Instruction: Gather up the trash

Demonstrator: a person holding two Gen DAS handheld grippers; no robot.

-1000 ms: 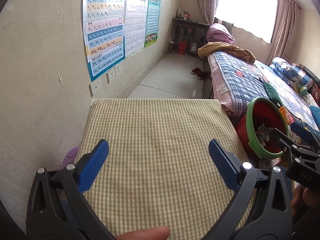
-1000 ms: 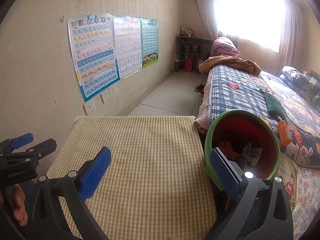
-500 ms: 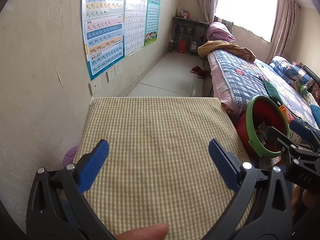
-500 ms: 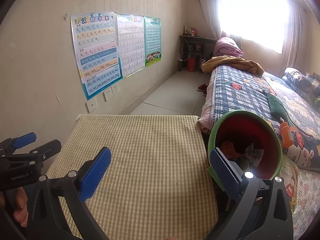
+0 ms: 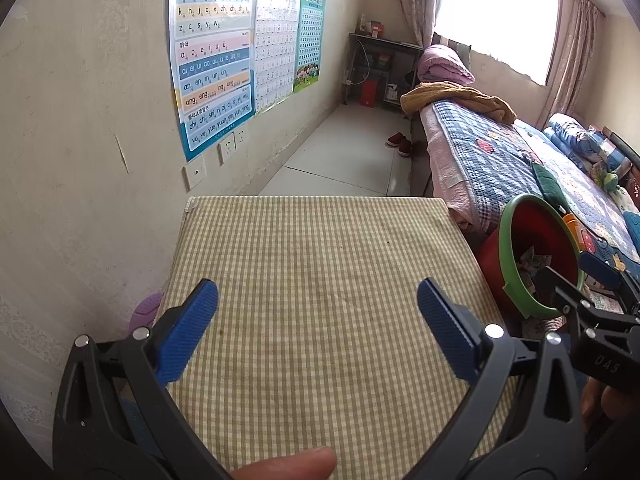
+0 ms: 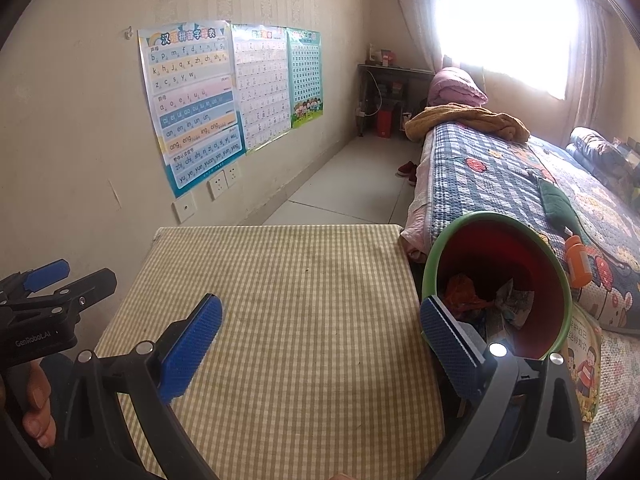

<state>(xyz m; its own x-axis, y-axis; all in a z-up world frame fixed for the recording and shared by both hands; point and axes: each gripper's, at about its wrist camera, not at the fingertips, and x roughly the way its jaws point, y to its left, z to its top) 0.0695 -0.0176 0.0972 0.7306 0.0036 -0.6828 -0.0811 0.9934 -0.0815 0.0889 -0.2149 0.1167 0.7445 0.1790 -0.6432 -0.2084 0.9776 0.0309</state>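
Hovering with fingers spread and empty over the bare checked table (image 5: 320, 280), the left gripper (image 5: 318, 320) and right gripper (image 6: 320, 336) risk knocking the tilted bin (image 6: 558, 276) at frame right, spilling its crumpled trash (image 6: 512, 304).

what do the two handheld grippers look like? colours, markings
Both match: black plastic clamp-style frames with silver rivets at the pivots and textured blue pads on the fingers. The left gripper shows "GenRobot.AI" in pale print on its side, read in the right wrist view. The right gripper shows "DAS" lettering in the left wrist view. No cables or sleeves visible.
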